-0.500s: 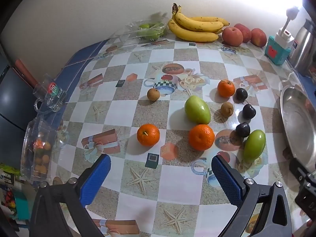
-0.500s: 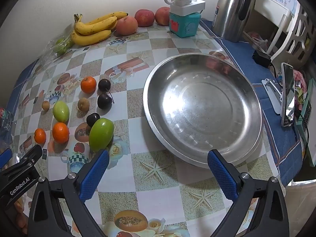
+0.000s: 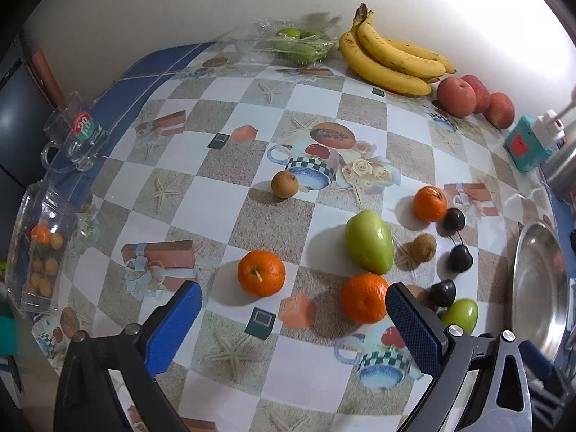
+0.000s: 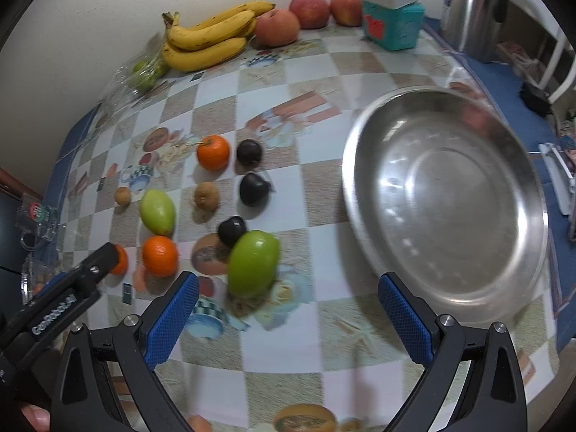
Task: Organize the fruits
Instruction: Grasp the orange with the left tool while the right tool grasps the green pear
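**Both tongs lower and closer to the scattered fruit**

Since half a second ago, my left tongs [image 3: 293, 318] have dropped nearer the tabletop [image 3: 223, 194] and shifted toward the fruit: the two nearest oranges now sit just ahead of the blue pads instead of well beyond them. My right tongs [image 4: 288, 309] have swung leftward, so the steel bowl [image 4: 446, 194] that filled the middle of their view now lies to the right, and the big green fruit [image 4: 253, 262] is almost between the pads.

Left tongs: spread wide, gripping nothing, touching nothing. The left orange [image 3: 261, 273] lies just beyond the gap, the second orange [image 3: 364, 298] close beside the right pad. Further out are a green mango-shaped fruit [image 3: 369, 241], two small brown fruits, a third orange [image 3: 429, 203] and three dark plums (one half hidden behind the pad).

Right tongs: also spread wide and empty, hovering over the tabletop. The steel bowl holds no fruit. Bananas [image 4: 208, 39] and peaches [image 4: 277, 27] lie along the far wall.
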A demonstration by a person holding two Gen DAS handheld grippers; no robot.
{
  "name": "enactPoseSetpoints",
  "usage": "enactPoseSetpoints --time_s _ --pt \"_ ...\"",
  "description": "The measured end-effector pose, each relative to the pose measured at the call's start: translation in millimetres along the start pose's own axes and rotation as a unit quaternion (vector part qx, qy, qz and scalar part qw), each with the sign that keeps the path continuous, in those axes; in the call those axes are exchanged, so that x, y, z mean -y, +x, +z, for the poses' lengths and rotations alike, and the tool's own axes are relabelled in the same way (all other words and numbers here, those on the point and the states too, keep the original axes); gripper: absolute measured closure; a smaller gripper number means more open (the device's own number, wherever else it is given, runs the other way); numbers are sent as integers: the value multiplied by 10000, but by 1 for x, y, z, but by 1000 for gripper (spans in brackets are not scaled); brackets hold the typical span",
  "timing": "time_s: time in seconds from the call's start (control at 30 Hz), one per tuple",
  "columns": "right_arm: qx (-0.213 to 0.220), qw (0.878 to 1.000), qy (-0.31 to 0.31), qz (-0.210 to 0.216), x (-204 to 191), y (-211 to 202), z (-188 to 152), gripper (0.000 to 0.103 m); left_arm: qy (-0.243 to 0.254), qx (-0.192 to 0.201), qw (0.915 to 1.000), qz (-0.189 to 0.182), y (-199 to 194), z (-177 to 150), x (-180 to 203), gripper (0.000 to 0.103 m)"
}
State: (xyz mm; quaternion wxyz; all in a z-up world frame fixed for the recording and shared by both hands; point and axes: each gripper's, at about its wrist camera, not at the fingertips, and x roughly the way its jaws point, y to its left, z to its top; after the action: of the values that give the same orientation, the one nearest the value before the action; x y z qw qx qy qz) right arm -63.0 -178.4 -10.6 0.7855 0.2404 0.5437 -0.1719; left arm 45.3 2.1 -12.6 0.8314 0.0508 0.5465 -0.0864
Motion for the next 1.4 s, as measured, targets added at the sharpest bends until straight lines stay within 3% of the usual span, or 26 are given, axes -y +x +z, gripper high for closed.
enactPoseSetpoints --time_s 0.13,0.3,0.43,0.6,0.67,0.73,0.93,1.0,1.2,1.4 --pt "-111 9998 120 60 -3 8 4 4 -142 -272 9993 -217 10 7 6 0" --pt "-352 9991 235 -13 -2 26 14 7 -225 -494 9983 -232 18 15 13 0" --pt "-518 9984 221 -3 -5 37 17 20 -279 -526 9981 -184 22 23 17 0" --pt "-666 9977 103 -31 -13 49 19 28 -142 -602 9979 -189 26 25 24 2" --pt "-731 9973 62 -34 -16 54 20 32 -103 -652 9976 -220 27 24 26 8" --pt "-807 9967 66 5 -18 58 21 42 -92 -736 9970 -233 30 23 27 11" --pt "-815 9967 -52 6 -24 62 18 49 -96 -960 9941 -489 38 15 32 14" --pt "-801 9968 -48 20 -24 62 18 50 -129 -996 9935 -535 40 14 33 17" --pt "-815 9965 -70 158 -24 62 17 60 -191 -1071 9918 -675 41 10 36 39" --pt "-831 9962 -37 241 -25 61 17 61 -188 -1126 9907 -739 41 8 38 53"
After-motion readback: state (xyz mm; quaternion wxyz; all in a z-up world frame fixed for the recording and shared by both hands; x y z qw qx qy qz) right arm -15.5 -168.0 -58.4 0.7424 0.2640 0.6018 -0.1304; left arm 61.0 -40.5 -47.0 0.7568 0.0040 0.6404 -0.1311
